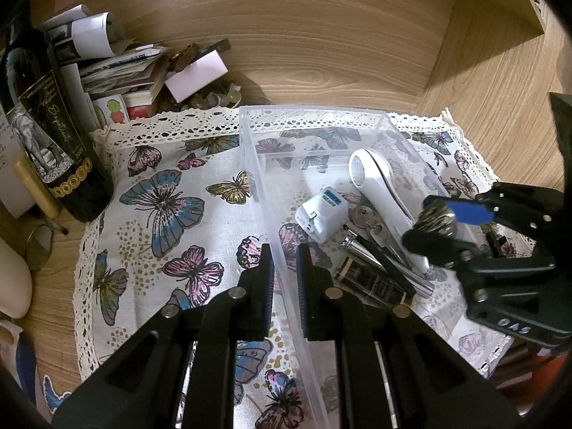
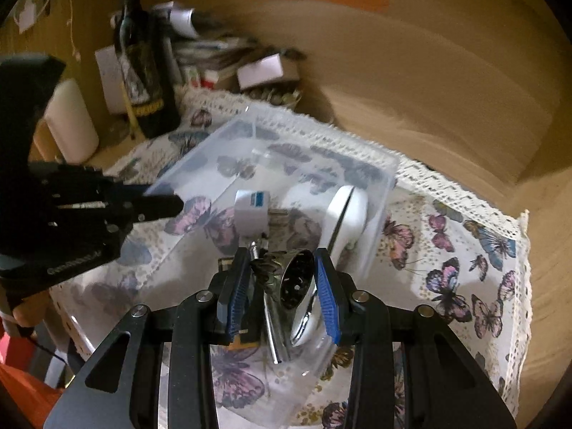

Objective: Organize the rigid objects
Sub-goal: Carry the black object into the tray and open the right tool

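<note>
A clear plastic bin stands on a butterfly-print cloth. It holds a white handheld device, a white travel adapter, keys, a metal tube and a dark box. My left gripper is shut on the bin's left wall, one finger on each side; it also shows in the right wrist view. My right gripper is shut on a small ornate metal cup and holds it above the bin's right side.
A dark wine bottle, a candle, stacked papers and a small white box crowd the back left. A wooden back wall and a side panel close in the shelf. The cloth's lace edge lies behind the bin.
</note>
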A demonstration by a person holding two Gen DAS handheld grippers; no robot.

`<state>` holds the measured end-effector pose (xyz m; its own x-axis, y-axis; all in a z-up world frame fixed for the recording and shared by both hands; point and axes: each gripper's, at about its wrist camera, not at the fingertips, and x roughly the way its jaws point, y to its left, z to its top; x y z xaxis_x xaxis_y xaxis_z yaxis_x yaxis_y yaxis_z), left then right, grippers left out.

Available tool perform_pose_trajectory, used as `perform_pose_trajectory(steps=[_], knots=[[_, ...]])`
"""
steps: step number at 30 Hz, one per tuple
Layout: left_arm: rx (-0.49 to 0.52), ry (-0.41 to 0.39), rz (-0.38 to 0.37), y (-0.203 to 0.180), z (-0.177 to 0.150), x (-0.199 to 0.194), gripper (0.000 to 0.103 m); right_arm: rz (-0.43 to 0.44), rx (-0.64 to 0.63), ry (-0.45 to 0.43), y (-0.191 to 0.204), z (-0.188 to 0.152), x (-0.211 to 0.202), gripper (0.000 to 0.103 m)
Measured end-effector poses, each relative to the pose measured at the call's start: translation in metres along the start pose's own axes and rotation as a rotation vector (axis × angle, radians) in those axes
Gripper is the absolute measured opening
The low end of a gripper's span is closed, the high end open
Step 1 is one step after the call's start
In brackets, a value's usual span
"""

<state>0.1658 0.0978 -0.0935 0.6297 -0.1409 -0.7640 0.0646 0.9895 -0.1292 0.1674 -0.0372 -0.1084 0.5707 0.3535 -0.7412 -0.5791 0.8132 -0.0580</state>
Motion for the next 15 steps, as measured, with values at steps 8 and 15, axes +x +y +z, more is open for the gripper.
perform_pose_trajectory(steps=[8, 15], knots=[[-0.001, -0.001, -0.001, 0.000, 0.000, 0.000, 0.012, -0.008, -0.066, 0.103, 0.008, 0.005, 0.021, 0.033], [-0.002, 0.000, -0.002, 0.001, 0.000, 0.000, 0.012, -0.019, -0.067, 0.116, 0.008, 0.005, 0.025, 0.034]])
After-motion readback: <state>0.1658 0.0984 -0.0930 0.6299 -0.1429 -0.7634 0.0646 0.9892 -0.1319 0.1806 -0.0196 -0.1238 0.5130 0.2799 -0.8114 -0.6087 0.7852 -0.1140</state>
